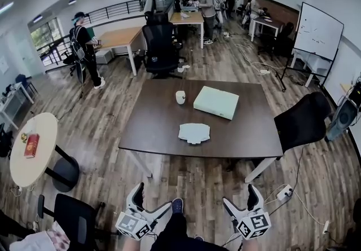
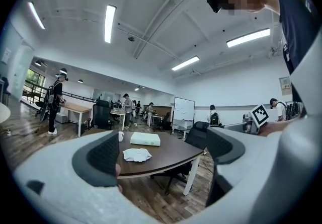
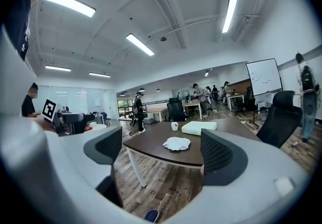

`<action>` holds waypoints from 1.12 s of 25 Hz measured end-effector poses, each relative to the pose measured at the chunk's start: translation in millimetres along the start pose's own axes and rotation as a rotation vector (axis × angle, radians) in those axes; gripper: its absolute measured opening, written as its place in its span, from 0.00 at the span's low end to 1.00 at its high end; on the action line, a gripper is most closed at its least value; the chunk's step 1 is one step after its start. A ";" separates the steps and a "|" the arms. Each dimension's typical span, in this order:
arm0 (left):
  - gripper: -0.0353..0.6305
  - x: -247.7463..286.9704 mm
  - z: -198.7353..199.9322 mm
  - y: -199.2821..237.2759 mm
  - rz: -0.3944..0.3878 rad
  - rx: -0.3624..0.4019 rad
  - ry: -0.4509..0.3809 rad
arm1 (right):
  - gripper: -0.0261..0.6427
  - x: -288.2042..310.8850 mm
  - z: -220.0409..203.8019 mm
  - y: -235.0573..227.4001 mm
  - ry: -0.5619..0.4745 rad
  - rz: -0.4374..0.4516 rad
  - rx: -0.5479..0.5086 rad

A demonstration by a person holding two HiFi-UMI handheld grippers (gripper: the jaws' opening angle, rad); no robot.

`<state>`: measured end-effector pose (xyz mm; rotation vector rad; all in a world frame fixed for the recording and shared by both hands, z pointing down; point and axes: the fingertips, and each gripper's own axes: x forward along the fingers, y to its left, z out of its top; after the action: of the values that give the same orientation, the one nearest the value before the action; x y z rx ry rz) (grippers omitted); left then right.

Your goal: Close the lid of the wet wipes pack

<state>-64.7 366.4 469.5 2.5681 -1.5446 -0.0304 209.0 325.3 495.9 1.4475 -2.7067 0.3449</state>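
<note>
The wet wipes pack (image 1: 194, 132) is a flat pale packet lying near the front edge of the dark brown table (image 1: 152, 131). It also shows in the left gripper view as the wipes pack (image 2: 136, 155) and in the right gripper view as the wipes pack (image 3: 176, 143). Whether its lid is up I cannot tell from this distance. My left gripper (image 1: 148, 202) and right gripper (image 1: 241, 200) hang low at the bottom of the head view, well short of the table. Both stand open, with nothing between the jaws of the left gripper (image 2: 163, 155) or the right gripper (image 3: 163, 152).
A pale green box (image 1: 216, 102) and a white cup (image 1: 180, 97) sit further back on the table. A black office chair (image 1: 303, 120) stands at its right and another (image 1: 160, 47) behind it. A round table (image 1: 34, 151) is at the left. A power strip (image 1: 284, 192) and cables lie on the floor.
</note>
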 end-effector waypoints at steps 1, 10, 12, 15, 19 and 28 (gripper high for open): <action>0.85 5.0 -0.5 3.9 -0.002 -0.003 0.003 | 0.79 5.7 0.8 -1.1 0.001 0.002 0.001; 0.82 50.3 -9.6 35.6 -0.013 -0.021 0.030 | 0.78 60.0 4.5 -19.0 0.029 0.021 0.001; 0.82 59.2 -10.4 46.2 -0.010 -0.025 0.034 | 0.78 73.7 6.0 -21.9 0.034 0.021 -0.005; 0.83 74.1 -6.9 62.6 -0.009 -0.028 0.037 | 0.78 95.9 8.4 -27.3 0.043 0.021 -0.003; 0.83 95.4 1.8 87.7 -0.011 -0.034 0.041 | 0.77 128.9 16.5 -30.9 0.053 0.029 -0.001; 0.84 150.0 19.9 163.6 -0.042 -0.067 0.055 | 0.76 216.9 39.7 -34.5 0.061 0.019 0.016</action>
<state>-139.3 156.8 480.2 2.5280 -1.4451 -0.0152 118.5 121.3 495.8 1.3921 -2.6777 0.4056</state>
